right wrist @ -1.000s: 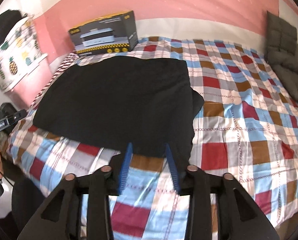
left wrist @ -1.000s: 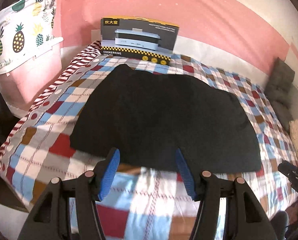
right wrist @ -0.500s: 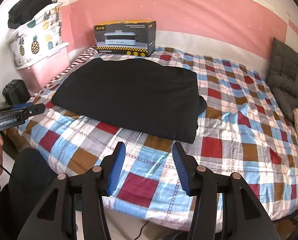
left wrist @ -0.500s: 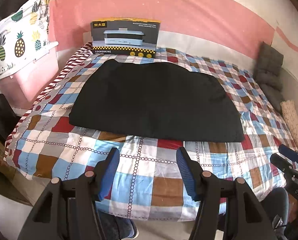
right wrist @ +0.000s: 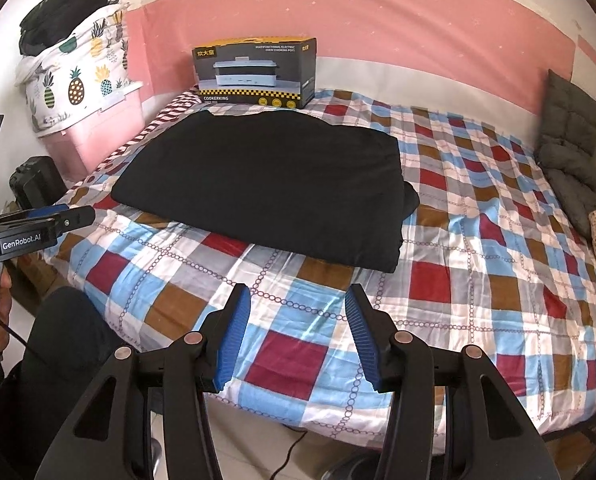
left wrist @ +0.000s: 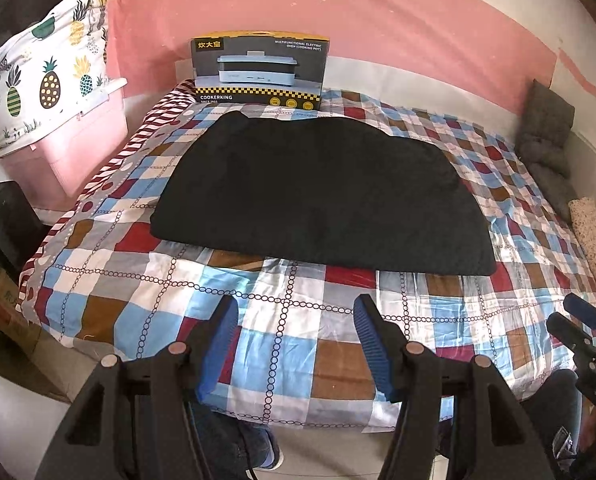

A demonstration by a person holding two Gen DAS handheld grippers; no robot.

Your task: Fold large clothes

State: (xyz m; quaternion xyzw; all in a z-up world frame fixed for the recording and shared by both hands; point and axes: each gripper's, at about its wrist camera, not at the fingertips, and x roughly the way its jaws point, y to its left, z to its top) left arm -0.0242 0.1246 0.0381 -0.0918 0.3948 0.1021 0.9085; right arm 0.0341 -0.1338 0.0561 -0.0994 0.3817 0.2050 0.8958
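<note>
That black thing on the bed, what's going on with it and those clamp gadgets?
A person is folding clothes with a handheld claw in each hand. The black garment lies folded flat on the checked bedspread, in front of a cooker box. Both claws are off it now, above the near edge of the bed: the left claw is open and empty, and the right claw has just been opening, with nothing between its pads. The fold looks finished for the moment.

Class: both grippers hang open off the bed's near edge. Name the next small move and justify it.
Probably bring the left gripper forward to the black garment's near edge: it lies flat, apparently only partly folded, and neither it nor the right gripper holds anything.
</note>
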